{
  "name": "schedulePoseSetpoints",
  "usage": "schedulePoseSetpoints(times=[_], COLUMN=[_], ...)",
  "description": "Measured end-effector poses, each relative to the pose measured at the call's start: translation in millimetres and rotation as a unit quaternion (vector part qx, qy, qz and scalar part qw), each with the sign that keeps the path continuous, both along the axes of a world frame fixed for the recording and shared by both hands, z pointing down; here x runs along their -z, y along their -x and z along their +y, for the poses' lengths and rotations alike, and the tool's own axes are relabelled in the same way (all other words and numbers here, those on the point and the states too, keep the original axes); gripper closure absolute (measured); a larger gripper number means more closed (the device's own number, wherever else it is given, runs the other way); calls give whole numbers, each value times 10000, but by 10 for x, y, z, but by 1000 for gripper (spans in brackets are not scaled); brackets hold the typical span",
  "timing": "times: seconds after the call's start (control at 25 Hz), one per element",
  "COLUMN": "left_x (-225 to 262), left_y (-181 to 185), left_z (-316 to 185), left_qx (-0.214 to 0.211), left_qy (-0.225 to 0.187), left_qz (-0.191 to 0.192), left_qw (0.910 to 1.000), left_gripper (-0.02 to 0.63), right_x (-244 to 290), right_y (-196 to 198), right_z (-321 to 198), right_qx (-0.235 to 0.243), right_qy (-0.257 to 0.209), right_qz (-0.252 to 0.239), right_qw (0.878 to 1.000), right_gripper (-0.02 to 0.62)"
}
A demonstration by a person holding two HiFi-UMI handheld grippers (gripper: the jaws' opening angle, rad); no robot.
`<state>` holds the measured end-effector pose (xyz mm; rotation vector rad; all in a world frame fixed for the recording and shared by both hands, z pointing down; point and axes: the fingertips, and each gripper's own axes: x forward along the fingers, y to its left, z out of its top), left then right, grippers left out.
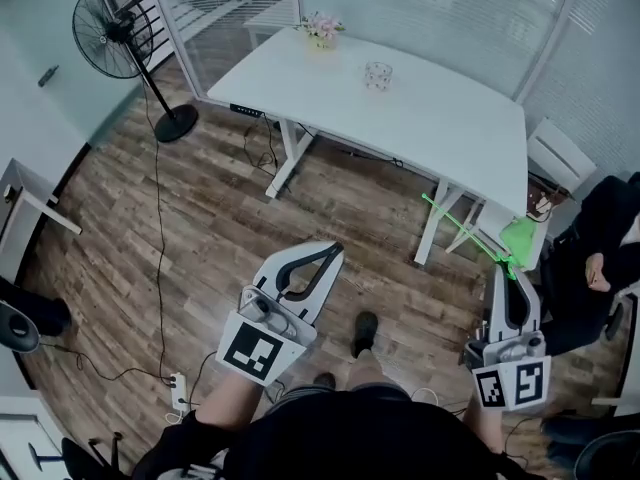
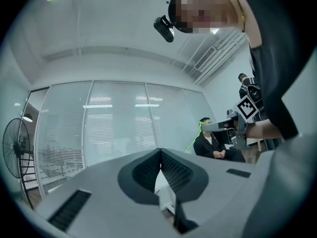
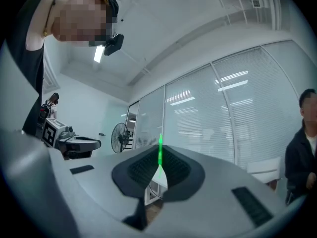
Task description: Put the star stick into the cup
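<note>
My right gripper (image 1: pixel 504 268) is shut on a thin green star stick (image 1: pixel 462 231), which slants up and to the left from the jaws, over the floor beside the table. In the right gripper view the stick (image 3: pixel 160 148) stands pinched between the closed pads. A clear glass cup (image 1: pixel 377 75) stands upright on the white table (image 1: pixel 460 133), far ahead of both grippers. My left gripper (image 1: pixel 335 251) hangs over the wooden floor with its jaws together and nothing in them. From the left gripper view (image 2: pixel 160 153) the right gripper (image 2: pixel 220 126) and the green stick (image 2: pixel 194 139) show at the right.
A small pot of flowers (image 1: pixel 322 28) sits at the table's far edge. A standing fan (image 1: pixel 120 30) is at the back left, its cable trailing to a power strip (image 1: pixel 178 393). A person in black (image 1: pixel 600 258) sits at the right by a white chair (image 1: pixel 555 158) bearing something green (image 1: pixel 522 238).
</note>
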<state>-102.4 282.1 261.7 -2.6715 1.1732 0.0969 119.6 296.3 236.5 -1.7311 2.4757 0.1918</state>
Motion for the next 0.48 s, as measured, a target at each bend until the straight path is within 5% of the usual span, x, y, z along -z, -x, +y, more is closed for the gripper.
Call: schedulePoseSetpoints(times=[0.48], left_x=[48], left_y=[-286], left_z=[-1030], left_qx=[307], left_qy=[64], left_qz=[58], left_qw=[9995], left_gripper=[592], right_x=[60], right_y=[-294], right_z=[-1179], right_qx=[324], right_qy=[-22], right_qz=[-15], right_qw=[9995], right_gripper=[574])
